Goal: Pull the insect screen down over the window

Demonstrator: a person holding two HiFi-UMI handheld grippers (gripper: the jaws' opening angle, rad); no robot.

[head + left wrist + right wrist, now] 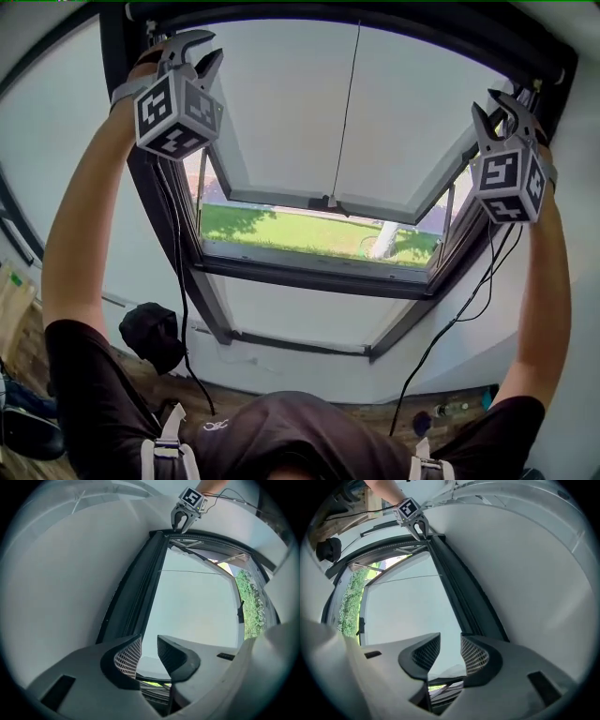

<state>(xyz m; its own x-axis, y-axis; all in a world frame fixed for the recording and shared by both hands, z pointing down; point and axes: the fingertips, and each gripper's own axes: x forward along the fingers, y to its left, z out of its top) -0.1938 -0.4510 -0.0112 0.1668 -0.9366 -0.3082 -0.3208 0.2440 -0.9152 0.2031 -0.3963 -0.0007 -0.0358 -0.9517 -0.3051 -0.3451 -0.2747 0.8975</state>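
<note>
While empty, grippers [199,52] [499,105] beside window frame [309,278].

Down at the bottom, wooden floor [370,418], running along the foot of the white wall [309,370]. Left side, 1 black bag [150,335] sits on it, near the wall. Over to the right, 3 small things close together: a clear bottle [452,410] lying on its side, a teal item [485,397] just beside it, and a dark round thing [422,423], too small to name.
</note>
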